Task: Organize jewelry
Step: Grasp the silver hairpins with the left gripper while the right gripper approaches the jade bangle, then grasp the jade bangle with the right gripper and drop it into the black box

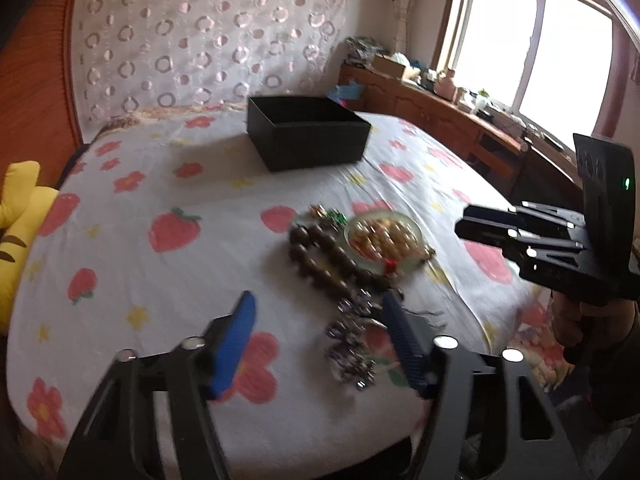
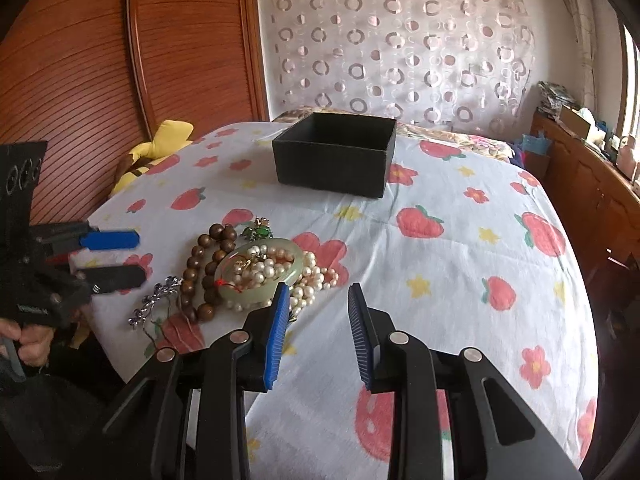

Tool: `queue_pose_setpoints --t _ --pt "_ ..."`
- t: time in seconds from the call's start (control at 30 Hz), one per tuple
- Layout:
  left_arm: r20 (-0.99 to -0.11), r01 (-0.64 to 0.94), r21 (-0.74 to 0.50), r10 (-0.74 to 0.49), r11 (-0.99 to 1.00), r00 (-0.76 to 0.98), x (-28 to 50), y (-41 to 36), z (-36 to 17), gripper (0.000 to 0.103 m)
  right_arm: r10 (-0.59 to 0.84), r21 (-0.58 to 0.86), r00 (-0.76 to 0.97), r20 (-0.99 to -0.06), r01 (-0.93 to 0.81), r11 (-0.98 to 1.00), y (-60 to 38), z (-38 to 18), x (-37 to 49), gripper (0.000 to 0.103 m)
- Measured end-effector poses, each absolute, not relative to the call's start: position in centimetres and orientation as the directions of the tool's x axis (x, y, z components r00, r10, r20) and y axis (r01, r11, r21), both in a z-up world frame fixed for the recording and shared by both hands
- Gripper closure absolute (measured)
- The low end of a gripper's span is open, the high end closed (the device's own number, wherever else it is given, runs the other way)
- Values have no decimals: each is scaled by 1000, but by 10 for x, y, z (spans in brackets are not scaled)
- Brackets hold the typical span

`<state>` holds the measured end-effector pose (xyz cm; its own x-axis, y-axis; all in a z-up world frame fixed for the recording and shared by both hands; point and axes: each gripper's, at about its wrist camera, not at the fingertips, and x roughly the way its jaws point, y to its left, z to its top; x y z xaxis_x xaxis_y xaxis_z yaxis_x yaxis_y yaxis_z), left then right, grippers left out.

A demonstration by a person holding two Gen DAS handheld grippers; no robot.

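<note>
A pile of jewelry lies on the strawberry-print bedsheet: a pale green jade bangle with a pearl necklace heaped in and beside it, a brown wooden bead bracelet, a silver sparkly piece and a green brooch. The same pile shows blurred in the left wrist view, with the bangle, brown beads and silver piece. An open black box stands farther back. My left gripper is open and empty, just short of the silver piece. My right gripper is open and empty, beside the pearls.
A yellow plush toy lies at the bed's left edge against a wooden headboard. A wooden cabinet with clutter runs under the window on the right. A circle-patterned curtain hangs behind the bed.
</note>
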<state>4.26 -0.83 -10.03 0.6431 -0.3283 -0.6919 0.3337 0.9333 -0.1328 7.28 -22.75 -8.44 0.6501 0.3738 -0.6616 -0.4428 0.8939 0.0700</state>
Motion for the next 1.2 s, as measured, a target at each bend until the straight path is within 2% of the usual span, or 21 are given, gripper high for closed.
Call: queue_pose_setpoints --t 0.2,0.3,0.33,0.37,0.7,0.97,1.07,1.13,1.2 --pt "-721 359 -118 -329 926 610 41 -20 -109 62 373 55 649 -663 -454 889 -221 -85 69 69" --pt "-736 366 -122 -332 923 591 42 -22 -113 73 379 56 646 -662 -462 885 -217 -85 67 68" --pt "-742 367 -124 -332 922 583 43 -22 -115 80 381 56 645 -662 -464 884 -216 -85 67 68" --pt "-745 371 -128 -336 920 576 44 -23 -117 82 383 56 644 -663 -467 882 -215 -85 67 68" --pt "-751 369 -136 -339 919 567 47 -22 -120 80 387 54 639 -665 -476 878 -212 -85 65 66" --pt "-731 389 -131 -354 912 584 42 -22 -115 84 383 51 639 -667 -474 879 -211 -88 67 64" --pt "-714 385 -127 -354 914 604 38 -19 -109 84 386 53 636 -668 -477 878 -210 -89 68 60" --pt "-700 373 -137 -356 917 619 36 -14 -105 84 392 51 635 -666 -486 873 -208 -89 69 48" --pt "-690 355 -144 -351 924 633 36 -6 -101 84 398 46 633 -665 -497 867 -204 -89 72 44"
